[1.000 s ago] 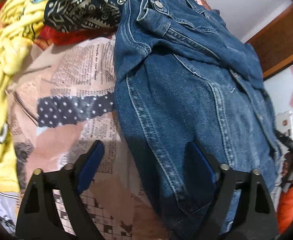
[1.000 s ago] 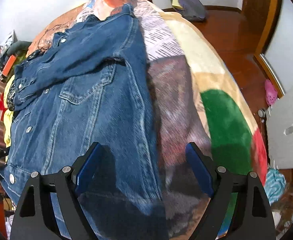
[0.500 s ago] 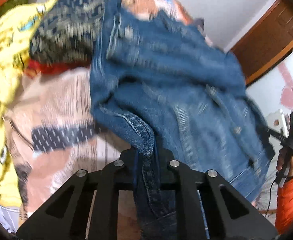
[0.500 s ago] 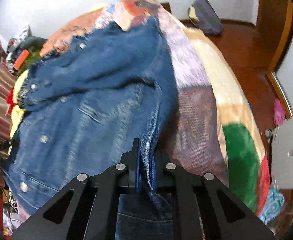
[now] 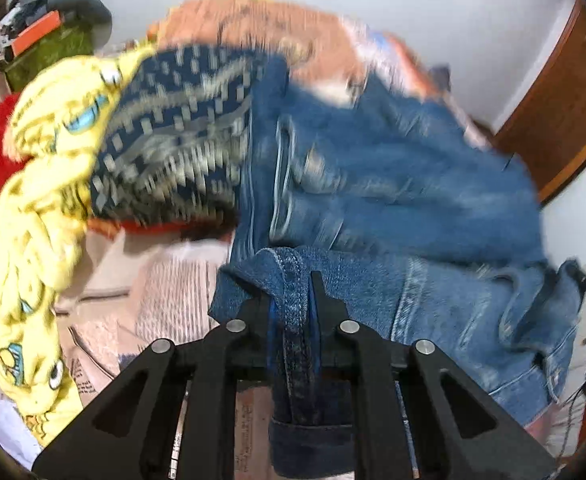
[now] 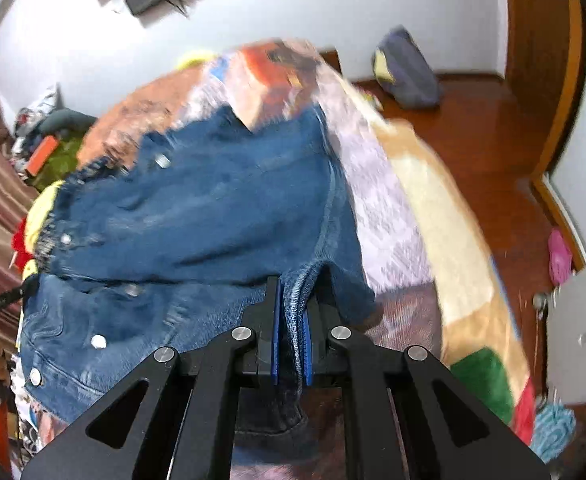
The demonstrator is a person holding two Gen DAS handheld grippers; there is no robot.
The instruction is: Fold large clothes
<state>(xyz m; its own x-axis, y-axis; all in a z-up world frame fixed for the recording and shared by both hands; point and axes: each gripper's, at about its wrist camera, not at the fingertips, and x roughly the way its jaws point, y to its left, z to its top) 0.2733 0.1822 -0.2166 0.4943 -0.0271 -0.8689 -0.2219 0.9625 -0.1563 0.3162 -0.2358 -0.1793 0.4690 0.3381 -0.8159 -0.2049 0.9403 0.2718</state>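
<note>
Gripping denim jacket point(image 5: 393, 184) hem now: left claw point(image 5: 291, 300), right claw point(image 6: 291, 300), both gaping a second ago.

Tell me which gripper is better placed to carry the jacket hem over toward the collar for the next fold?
Neither clearly. The left gripper and right gripper are each shut on the denim jacket hem, one at each side, so both should probably move together.

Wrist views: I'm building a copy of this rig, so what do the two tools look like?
Both match: the left tool and right tool are matte black linkage frames with triangular cut-outs and round silver pivot pins. The fingers carry flat blue pads. No cables or markings show on them.
</note>
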